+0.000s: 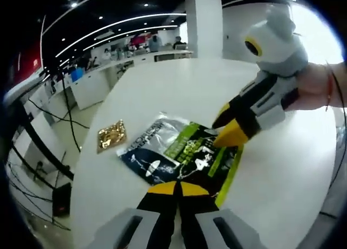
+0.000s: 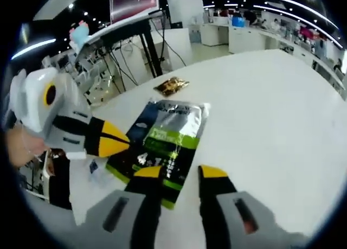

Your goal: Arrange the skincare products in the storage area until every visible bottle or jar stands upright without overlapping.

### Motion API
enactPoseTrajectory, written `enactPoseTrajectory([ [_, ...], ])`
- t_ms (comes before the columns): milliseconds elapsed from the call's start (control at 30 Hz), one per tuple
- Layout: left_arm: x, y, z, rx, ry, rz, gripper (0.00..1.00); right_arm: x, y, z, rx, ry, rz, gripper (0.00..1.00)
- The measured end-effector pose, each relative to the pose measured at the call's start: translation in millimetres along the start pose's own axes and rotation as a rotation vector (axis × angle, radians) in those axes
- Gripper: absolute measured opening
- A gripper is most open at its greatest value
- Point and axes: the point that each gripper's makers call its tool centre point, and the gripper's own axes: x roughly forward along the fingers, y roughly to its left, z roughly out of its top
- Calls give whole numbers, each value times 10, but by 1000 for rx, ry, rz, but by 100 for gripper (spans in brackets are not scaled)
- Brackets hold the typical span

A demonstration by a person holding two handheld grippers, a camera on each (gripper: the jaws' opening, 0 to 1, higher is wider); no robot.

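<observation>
1. Your left gripper (image 1: 178, 190) sits low over the table with its yellow tips drawn together, almost touching, and nothing is caught between them. The near edge of the green packet (image 1: 209, 154) lies just ahead of those tips.
2. Your right gripper (image 2: 181, 173) has its tips parted, a clear gap between them, with nothing held. The near corner of the green packet (image 2: 162, 151) lies just beside its left tip, partly under it.
3. In the left gripper view your right gripper (image 1: 234, 131) comes in from the right and its yellow tips rest at the far edge of the green packet, touching or just above it; I cannot tell which.
4. Beyond the tips, the green packet lies flat on top of the dark blue packet (image 1: 149, 151), overlapping it; both lie on the white table (image 1: 282, 173).
5. Farther out, well apart from both packets, a small gold packet (image 1: 111, 134) lies flat by itself.
6. I see no bottle or jar here, only flat packets. The step in hand looks like separating the overlapped pair.
7. Next, you likely need to pinch an edge of the green packet and slide it off the blue one, holding the lower one steady with the other gripper.
</observation>
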Motion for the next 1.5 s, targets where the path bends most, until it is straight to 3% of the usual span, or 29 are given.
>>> enactPoseTrajectory([
  [233,8,-23,-3,70,27,3,1,48,56,9,-6,18,28,25],
  [433,10,-20,-8,31,19,-7,1,68,225,33,101,9,103,23],
  [567,15,-27,-8,54,31,-7,0,63,191,2,80,39,59,14],
  [667,16,-27,-10,54,33,-4,0,-5,195,42,96,18,52,10],
  [800,16,-26,-11,48,35,-6,0,-93,262,138,132,-38,85,5],
  [867,22,-31,-7,45,37,-10,0,-108,325,117,112,-27,93,4],
  [967,25,-35,-4,47,34,-10,0,-112,342,-4,17,34,42,2],
  [1033,22,-34,-3,49,29,-12,1,-128,358,2,-33,6,3,2],
  [1100,17,-36,-6,54,17,-13,1,-171,396,5,-18,-12,-19,2],
  [1200,9,-66,3,130,15,9,1,-226,426,24,-21,-55,-47,1],
  [1267,18,-96,11,115,9,-3,1,-258,428,-4,-32,-66,-72,1],
  [1400,38,-143,28,-30,3,-58,3,-322,371,-12,-25,-88,-112,1],
  [1500,45,-97,50,-26,10,-35,16,-377,357,15,-42,-106,-136,1],
])
